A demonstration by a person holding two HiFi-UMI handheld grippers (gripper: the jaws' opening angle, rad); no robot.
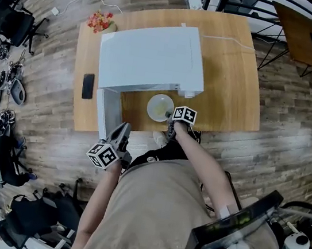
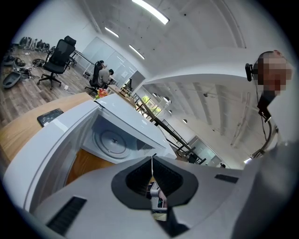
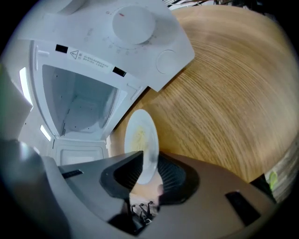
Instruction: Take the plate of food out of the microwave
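The white plate of food (image 1: 160, 107) lies on the wooden table (image 1: 232, 80) just in front of the open white microwave (image 1: 151, 56). My right gripper (image 1: 171, 122) is at the plate's near rim. In the right gripper view the plate (image 3: 140, 140) stands edge-on with its rim between the pads, which look closed against it at my right gripper (image 3: 150, 175). The microwave (image 3: 88, 102) behind it has nothing in its cavity. My left gripper (image 1: 124, 128) hovers by the free edge of the open door (image 1: 106, 113). It is shut and holds nothing (image 2: 152, 161). It looks at the bare glass turntable (image 2: 112, 140).
A black phone (image 1: 88, 86) lies on the table left of the microwave, and a small bunch of red flowers (image 1: 100, 21) stands at the far left corner. Office chairs and gear line the wooden floor at the left. Another table (image 1: 309, 33) stands at the far right.
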